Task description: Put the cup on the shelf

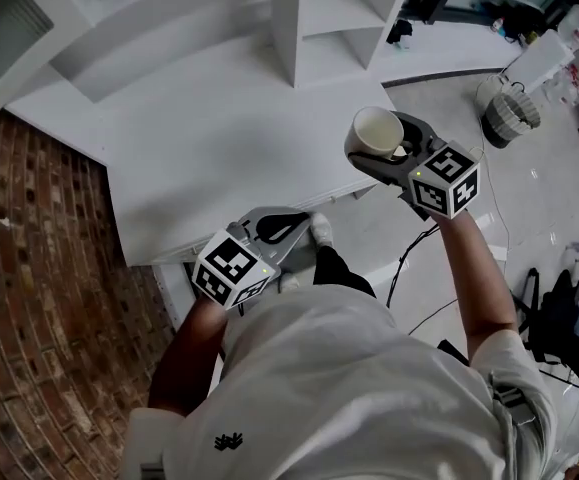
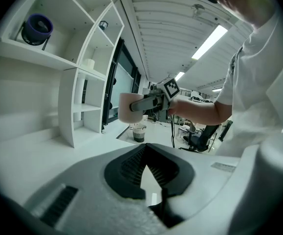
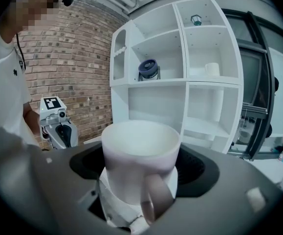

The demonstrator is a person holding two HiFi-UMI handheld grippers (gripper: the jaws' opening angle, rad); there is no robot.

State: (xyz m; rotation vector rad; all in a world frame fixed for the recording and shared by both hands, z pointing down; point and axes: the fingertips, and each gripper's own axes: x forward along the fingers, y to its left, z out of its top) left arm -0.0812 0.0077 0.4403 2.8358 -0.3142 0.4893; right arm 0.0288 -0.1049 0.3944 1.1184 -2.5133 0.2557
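The right gripper [image 3: 141, 182] is clenched on the cup [image 3: 139, 153] – its jaws press the white cup's lower body from either side, and the cup sits upright with its handle turned back toward the gripper's camera. In the head view the right gripper [image 1: 394, 153] holds the cup [image 1: 377, 133] in the air by the right edge of the white table [image 1: 209, 138], open mouth up and nothing visible inside. The left gripper [image 2: 146, 153] holds nothing: its jaws meet at their tips, with only a narrow wedge of table showing between the pads. It hangs low at the table's near edge, close to the person's body, where the head view shows the left gripper [image 1: 279, 228] well apart from the right one. Seen from the left gripper, the cup [image 2: 128, 107] hangs above table level, to the right of the shelf [image 2: 82, 97]. The white shelf [image 3: 180, 82] stands at the far side of the table, its compartments open toward the cup, with the cup still short of it. One upper compartment holds a dark blue cup [image 3: 148, 68] lying on its side; in the compartment to its right stands a small white cylinder [image 3: 211, 68]. To the left of the shelf runs a brick wall [image 3: 77, 58], and a bin [image 1: 509, 108] stands on the floor – far right of the table.
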